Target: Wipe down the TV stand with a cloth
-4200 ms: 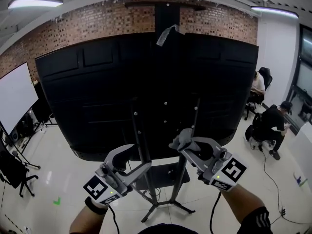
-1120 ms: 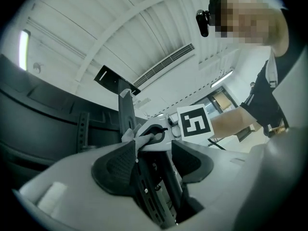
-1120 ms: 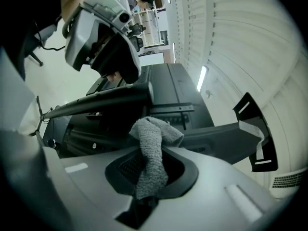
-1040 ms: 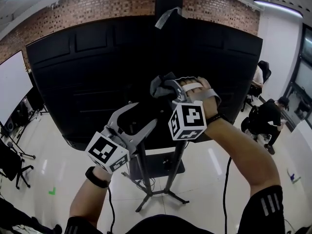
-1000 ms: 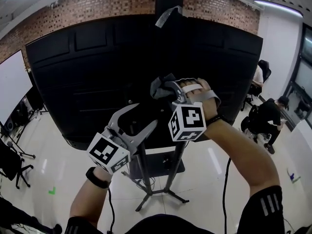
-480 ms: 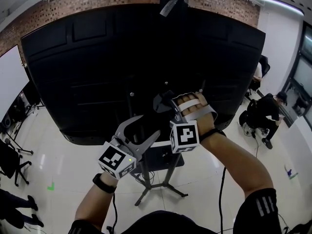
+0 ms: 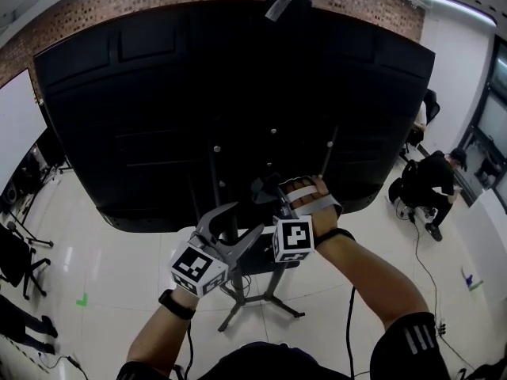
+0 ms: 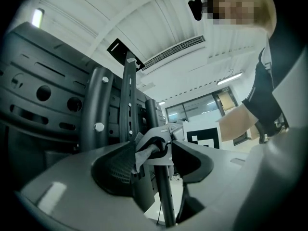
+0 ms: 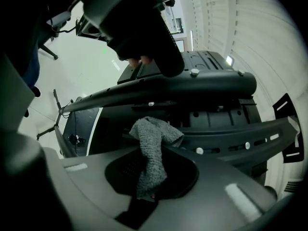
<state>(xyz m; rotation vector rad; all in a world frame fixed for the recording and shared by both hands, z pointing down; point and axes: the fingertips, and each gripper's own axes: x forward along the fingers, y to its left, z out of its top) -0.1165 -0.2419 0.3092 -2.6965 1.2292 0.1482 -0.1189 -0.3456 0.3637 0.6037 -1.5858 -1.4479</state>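
Note:
The TV stand's two black poles (image 7: 215,172) run down the back of a big black TV (image 7: 238,77). A grey cloth (image 7: 263,190) is pinched in my right gripper (image 7: 269,192), held against the stand between the poles. In the right gripper view the cloth (image 9: 154,148) bunches up out of the shut jaws of the right gripper (image 9: 154,174) under a black bar (image 9: 192,88). My left gripper (image 7: 236,225) sits lower left, jaws open. In the left gripper view the left gripper (image 8: 154,166) frames a thin pole (image 8: 166,201) and the cloth (image 8: 145,150).
The stand's splayed feet (image 7: 261,301) and a black shelf rest on a glossy white floor. Seated people (image 7: 436,192) are at the right, a whiteboard (image 7: 20,129) and an office chair (image 7: 16,267) at the left. A grey tape strip (image 7: 287,0) hangs at the TV's top.
Both grippers have come down from the middle of the TV back toward its lower edge, the right one carrying the cloth down the stand. The left stays open.

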